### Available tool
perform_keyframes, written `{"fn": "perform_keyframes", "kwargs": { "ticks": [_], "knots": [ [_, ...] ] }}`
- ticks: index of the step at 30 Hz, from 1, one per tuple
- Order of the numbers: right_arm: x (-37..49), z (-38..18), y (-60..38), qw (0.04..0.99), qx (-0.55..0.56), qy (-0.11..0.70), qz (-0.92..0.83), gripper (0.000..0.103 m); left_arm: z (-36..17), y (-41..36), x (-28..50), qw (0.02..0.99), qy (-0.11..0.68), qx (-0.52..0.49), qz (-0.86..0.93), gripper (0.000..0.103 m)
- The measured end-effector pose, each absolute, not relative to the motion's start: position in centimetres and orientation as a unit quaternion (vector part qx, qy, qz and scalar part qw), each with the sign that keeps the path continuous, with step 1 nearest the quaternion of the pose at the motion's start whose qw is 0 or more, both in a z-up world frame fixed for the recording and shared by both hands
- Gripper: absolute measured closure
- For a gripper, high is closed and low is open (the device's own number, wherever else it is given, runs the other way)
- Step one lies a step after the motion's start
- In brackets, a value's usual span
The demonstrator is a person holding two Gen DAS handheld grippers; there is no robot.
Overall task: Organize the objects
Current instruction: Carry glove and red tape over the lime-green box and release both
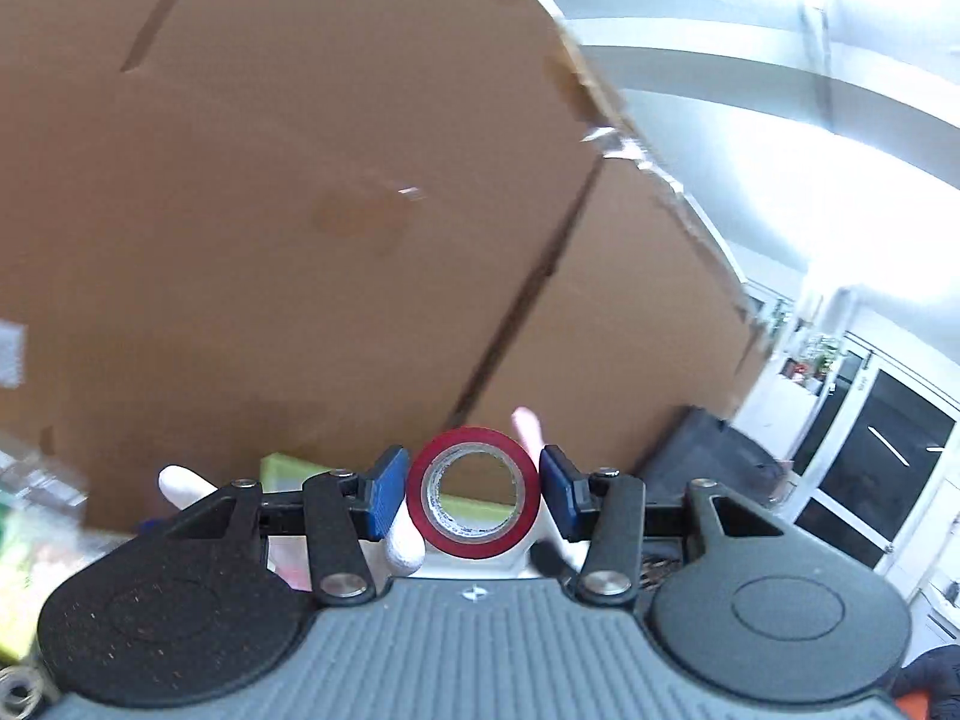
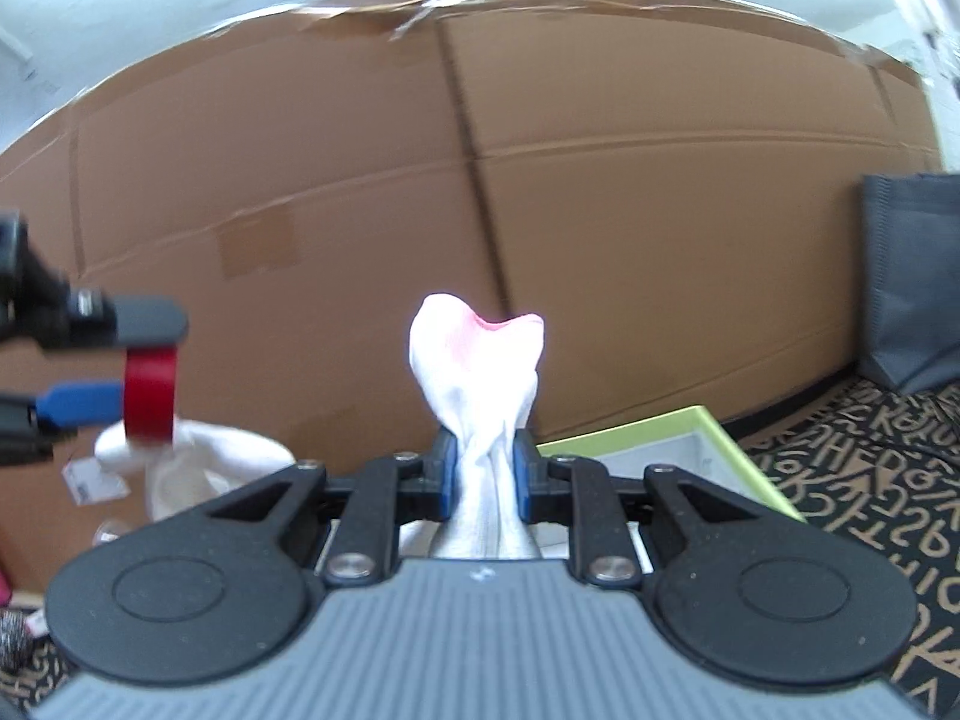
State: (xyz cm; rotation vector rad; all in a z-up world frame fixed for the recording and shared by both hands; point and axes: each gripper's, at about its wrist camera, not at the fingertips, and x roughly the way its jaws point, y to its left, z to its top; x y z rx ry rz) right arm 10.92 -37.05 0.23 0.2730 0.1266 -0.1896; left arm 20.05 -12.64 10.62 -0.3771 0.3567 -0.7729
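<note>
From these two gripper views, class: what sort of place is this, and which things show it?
Probably a room in a home or flat, mid-sorting. A large cardboard box stands on a letter-patterned rug, glazed doors show beyond, and household items are in hand: a white sock and a red tape roll.

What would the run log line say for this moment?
left gripper: shut on red tape roll | right gripper: shut on white sock | both lifted before cardboard box
</note>
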Motion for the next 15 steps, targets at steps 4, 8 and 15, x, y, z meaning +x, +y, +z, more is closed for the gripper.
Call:
{"fn": "perform_keyframes", "kwargs": {
  "ticks": [4,8,15],
  "knots": [
    [11.2,-0.2,-38.3,0.979,0.165,0.055,-0.104,0.085,11.7,-15.8,20.7,0.890,0.168,-0.177,-0.386,0.052],
    [11.4,-0.7,-39.2,0.981,0.150,0.041,-0.111,0.085,11.0,-18.7,22.0,0.886,0.183,-0.176,-0.389,0.052],
    [13.5,-2.5,-39.8,0.976,0.122,0.091,-0.157,0.043,7.0,-22.7,25.6,0.882,0.230,-0.157,-0.380,0.041]
  ]
}}
